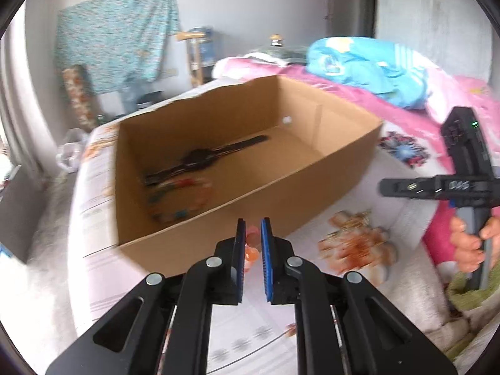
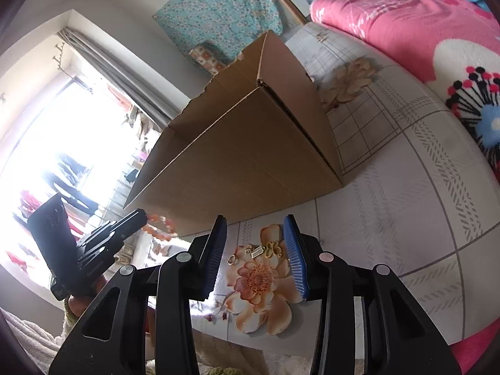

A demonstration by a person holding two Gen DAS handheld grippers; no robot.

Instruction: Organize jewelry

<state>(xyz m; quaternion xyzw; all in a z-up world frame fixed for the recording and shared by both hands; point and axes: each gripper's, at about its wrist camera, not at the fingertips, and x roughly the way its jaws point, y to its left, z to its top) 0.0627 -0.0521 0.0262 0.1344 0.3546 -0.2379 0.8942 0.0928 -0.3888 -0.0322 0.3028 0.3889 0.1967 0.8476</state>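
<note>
left gripper [image 1: 252, 234], at the left: its fingers are nearly together and pinch a strand of orange beads [image 1: 252, 251], held just outside the near wall of the open cardboard box [image 1: 250, 206] that stands on the bed; the right wrist view shows the same bead strand [image 2: 159, 226] dangling in a loop from the fingertips beside the box's outer wall. judged by its droop, the strand is light and limp, so it will swing and trail; a pinch across the beads, as here, seems sound, though smooth beads could slip. inside the box, a dark watch-like strap [image 1: 200, 157] and a blurred multicoloured bead piece [image 1: 179, 200] lie on the floor of the box toward its left end. right gripper [image 2: 256, 243], at the right: its fingers stand apart and hold nothing, poised over small gold pendants [image 2: 265, 250] that rest on the floral bedsheet [image 2: 406, 218] just before the box. these pieces look tiny, thin, stiff and light; flat on soft cloth, they would probably be best taken by closing on the largest charm's edges, with some risk of gathering fabric.
</note>
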